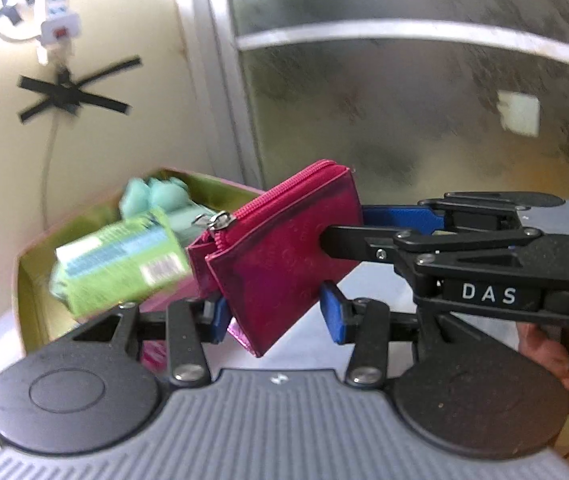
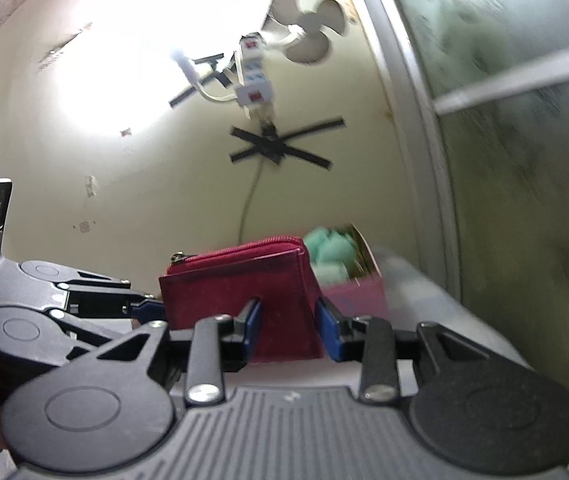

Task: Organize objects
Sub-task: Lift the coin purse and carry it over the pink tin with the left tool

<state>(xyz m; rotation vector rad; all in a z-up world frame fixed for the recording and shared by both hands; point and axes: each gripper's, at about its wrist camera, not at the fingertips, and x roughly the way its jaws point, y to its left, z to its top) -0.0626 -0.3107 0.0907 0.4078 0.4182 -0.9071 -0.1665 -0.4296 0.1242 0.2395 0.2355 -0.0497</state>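
Note:
A magenta zip pouch point(image 1: 280, 248) hangs in the air above a white surface. In the left wrist view the right gripper point(image 1: 348, 228) comes in from the right and is shut on the pouch's right edge. My left gripper point(image 1: 274, 316) has blue pads wide apart on either side of the pouch's lower corner, open. In the right wrist view the pouch point(image 2: 240, 288) sits between the right gripper's blue pads point(image 2: 290, 330), and the left gripper point(image 2: 144, 308) reaches in from the left. An open pink box point(image 1: 32, 280) behind holds a green packet point(image 1: 120, 260) and mint-green items point(image 1: 156, 196).
A cream wall with a white power strip point(image 2: 254, 80), a cable and black tape crosses stands behind the box. A frosted glass door with a grey frame point(image 1: 404, 100) fills the right side. The pink box also shows in the right wrist view point(image 2: 358, 292).

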